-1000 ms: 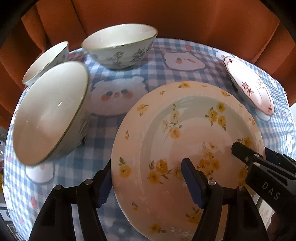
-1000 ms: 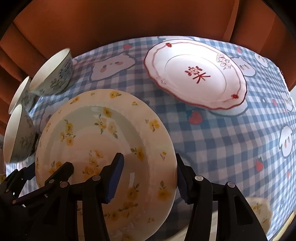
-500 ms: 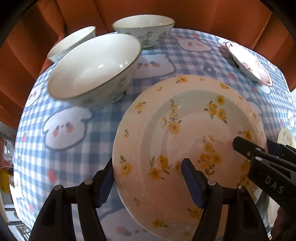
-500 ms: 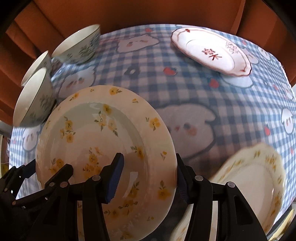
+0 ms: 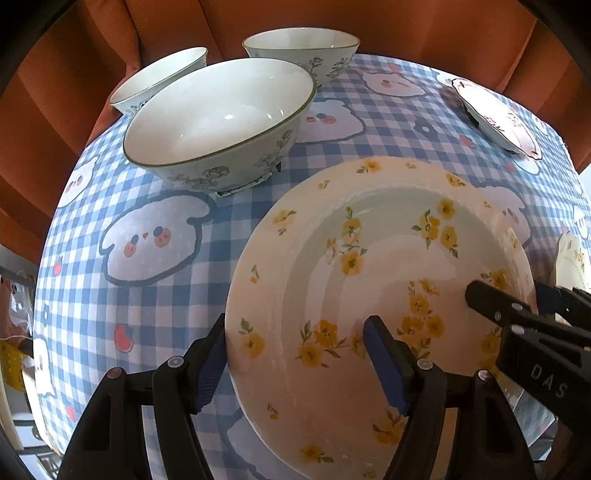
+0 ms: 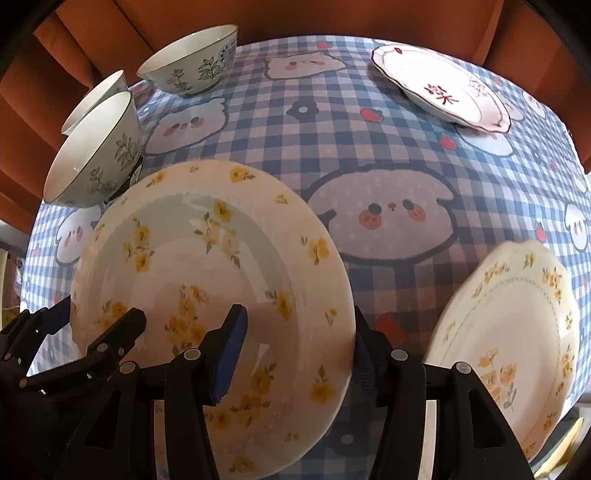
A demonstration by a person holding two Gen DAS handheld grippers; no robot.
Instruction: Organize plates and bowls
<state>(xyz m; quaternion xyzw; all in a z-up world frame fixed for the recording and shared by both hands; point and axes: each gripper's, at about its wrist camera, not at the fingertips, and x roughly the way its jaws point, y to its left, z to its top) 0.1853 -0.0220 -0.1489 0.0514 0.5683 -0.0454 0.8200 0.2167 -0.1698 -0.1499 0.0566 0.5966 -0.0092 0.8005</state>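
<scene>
- Left wrist view: the left gripper (image 5: 295,362) clamps the near rim of the yellow-flowered plate (image 5: 369,280), which I judge is mid-carry above the checked tablecloth (image 5: 147,184). Beyond the plate stand three floral bowls (image 5: 221,118).
- Right wrist view: the right gripper (image 6: 299,350) grasps the same plate's opposite rim. Next, likely stacking it on the scalloped yellow plate (image 6: 517,321) beside it. An orange curtain (image 6: 295,18) hangs beyond.
</scene>
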